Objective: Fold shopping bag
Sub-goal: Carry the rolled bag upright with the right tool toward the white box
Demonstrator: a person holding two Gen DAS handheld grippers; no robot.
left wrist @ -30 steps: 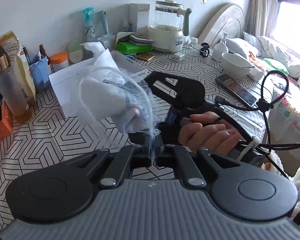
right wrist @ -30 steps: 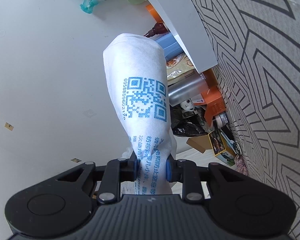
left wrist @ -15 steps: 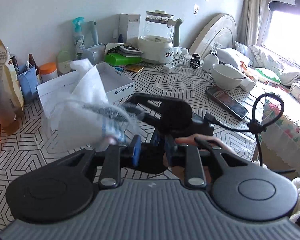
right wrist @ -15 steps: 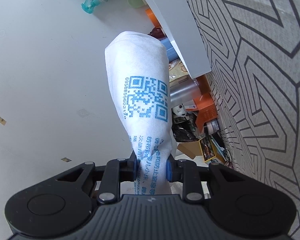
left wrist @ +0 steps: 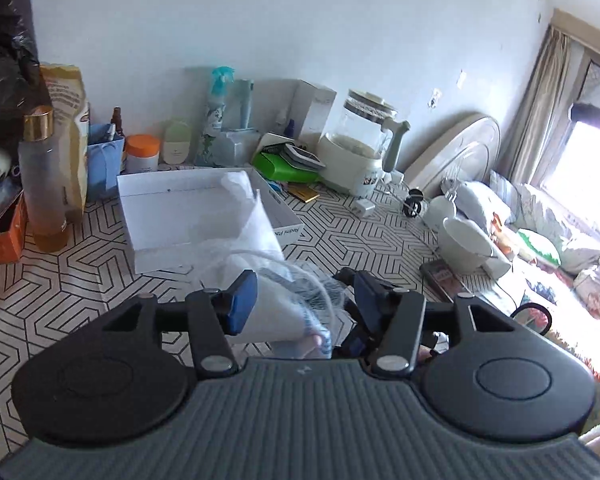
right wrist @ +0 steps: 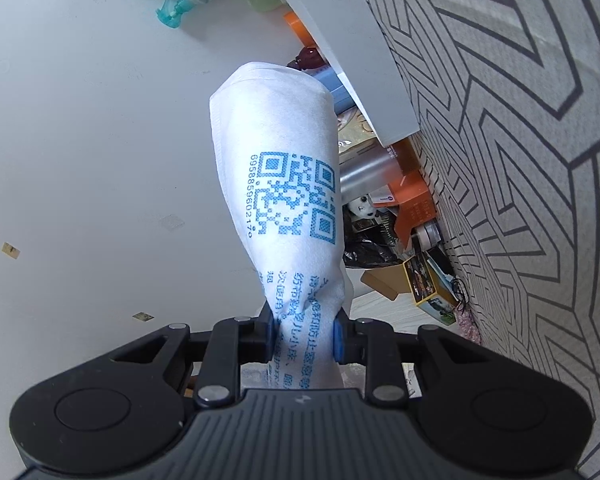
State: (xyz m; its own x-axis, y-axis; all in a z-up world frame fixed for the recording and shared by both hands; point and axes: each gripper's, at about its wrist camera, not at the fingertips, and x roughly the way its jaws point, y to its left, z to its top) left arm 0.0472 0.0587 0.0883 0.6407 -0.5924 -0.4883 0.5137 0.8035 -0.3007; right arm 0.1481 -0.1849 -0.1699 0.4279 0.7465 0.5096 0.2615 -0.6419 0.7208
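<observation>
The white non-woven shopping bag [right wrist: 284,184], rolled into a narrow bundle with a blue QR code and blue print, sticks out from my right gripper [right wrist: 304,340], which is shut on its lower end. In the left wrist view the same bag [left wrist: 260,248] hangs blurred over the patterned table [left wrist: 80,280]. My left gripper [left wrist: 303,306] is just above and behind it. Its jaws are opening, and part of the bag shows between the blue pads [left wrist: 242,306], which do not press on it. A piece of the right gripper peeks out behind the left gripper's right finger.
An open white box [left wrist: 168,216] lies right behind the bag. A frosted bottle [left wrist: 42,176], a blue paper bag and jars stand at the left. A glass kettle [left wrist: 360,152], a white bowl [left wrist: 464,244] and a phone [left wrist: 444,276] are at the right.
My left gripper was shut on the bag's thin edge, then let go, spread its jaws and drew up and back. The right gripper kept its hold and stayed in place.
</observation>
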